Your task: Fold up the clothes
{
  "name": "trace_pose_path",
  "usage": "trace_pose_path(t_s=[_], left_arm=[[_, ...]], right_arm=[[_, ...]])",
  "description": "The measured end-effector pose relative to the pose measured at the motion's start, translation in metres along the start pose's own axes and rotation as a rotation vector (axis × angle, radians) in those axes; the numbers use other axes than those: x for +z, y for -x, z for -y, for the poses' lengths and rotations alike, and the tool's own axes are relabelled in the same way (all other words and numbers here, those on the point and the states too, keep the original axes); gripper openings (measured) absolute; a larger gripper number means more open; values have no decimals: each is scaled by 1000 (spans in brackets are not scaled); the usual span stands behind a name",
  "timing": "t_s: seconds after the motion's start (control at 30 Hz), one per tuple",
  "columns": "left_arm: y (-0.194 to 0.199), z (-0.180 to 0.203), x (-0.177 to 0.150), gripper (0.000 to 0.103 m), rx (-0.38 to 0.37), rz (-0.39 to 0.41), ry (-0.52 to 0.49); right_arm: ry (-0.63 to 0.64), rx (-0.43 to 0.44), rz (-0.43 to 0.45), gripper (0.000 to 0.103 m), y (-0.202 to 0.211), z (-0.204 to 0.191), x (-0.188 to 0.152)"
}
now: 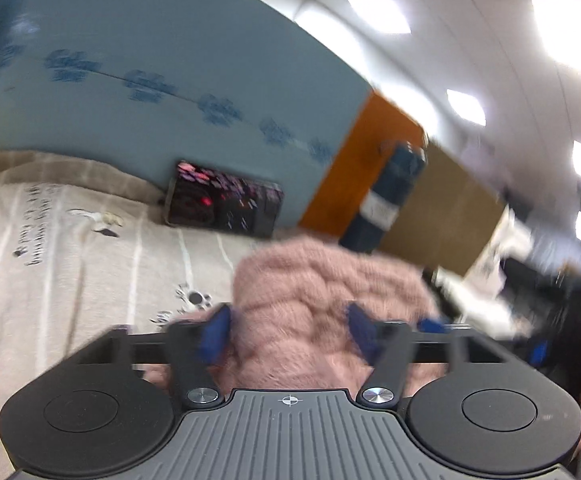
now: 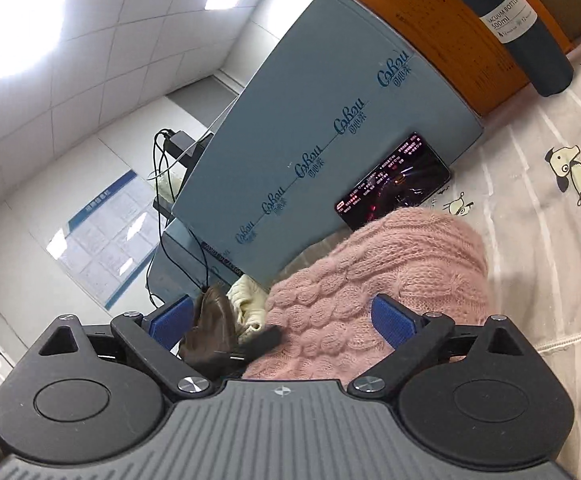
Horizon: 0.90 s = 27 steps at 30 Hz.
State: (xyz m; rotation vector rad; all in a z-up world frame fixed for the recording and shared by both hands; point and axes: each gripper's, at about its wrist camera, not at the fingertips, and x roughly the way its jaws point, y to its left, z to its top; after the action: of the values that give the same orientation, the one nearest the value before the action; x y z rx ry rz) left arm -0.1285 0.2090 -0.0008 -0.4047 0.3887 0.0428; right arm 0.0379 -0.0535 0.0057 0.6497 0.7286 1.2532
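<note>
A fuzzy pink cable-knit sweater lies bunched on a beige printed bedsheet. My left gripper is open, its blue pads on either side of the sweater's folded bulk; the view is blurred. In the right wrist view the same pink sweater fills the space ahead of my right gripper, which is open wide with the knit between its blue pads. A cream knit garment and a dark brown item lie at the sweater's left, by the left pad.
A blue-grey board printed with logos stands behind the bed, a lit phone leaning on it. A dark vacuum bottle stands by an orange box. Cables hang at the board's left.
</note>
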Motion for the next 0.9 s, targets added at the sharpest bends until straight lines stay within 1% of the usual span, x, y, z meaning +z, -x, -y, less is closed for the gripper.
trace_pose_path(t_s=[0.03,0.07,0.13,0.17,0.23,0.3,0.33,0.4,0.43,0.5,0.63,0.7,0.8,0.83,0.87,0.9], left_arm=[[-1,5,-2,22,14,6,-42],[2,10,-3,20,18,24,-77],[13,13,-2,20,26,70,-104],[19,11,1,20,44,88,-103],[27,7,3,20,104,110,-103],[28,-2,2,21,180,89,-82],[27,-8,-1,21,195,69,-52],[24,-20,-7,24,197,33,4],[23,-21,-9,25,197,30,9],[21,-19,-11,25,197,32,-8],[17,-22,-12,26,184,33,2],[14,-21,-12,27,187,30,-2],[13,-21,-11,31,188,31,-4],[15,-23,-10,34,181,38,11],[18,-25,-9,41,172,47,37],[22,-27,-7,53,165,58,71]], right_arm=[[3,-2,6,97,1,0,0],[6,-5,13,97,1,0,0],[15,0,33,97,6,0,-3],[17,8,46,97,7,1,-3],[26,30,61,97,10,-1,-4],[34,52,62,96,9,-2,-5],[38,64,57,96,8,-3,-5],[35,84,30,96,5,-2,-6],[32,92,12,96,2,-1,-7],[35,64,-18,96,-5,0,-9],[24,-76,-49,94,-19,10,-11],[22,-106,-47,94,-24,16,-12],[42,-133,-46,94,-29,19,-14],[46,-135,-45,94,-29,19,-15],[47,-134,-41,94,-28,18,-15],[43,-132,-30,94,-25,18,-15]])
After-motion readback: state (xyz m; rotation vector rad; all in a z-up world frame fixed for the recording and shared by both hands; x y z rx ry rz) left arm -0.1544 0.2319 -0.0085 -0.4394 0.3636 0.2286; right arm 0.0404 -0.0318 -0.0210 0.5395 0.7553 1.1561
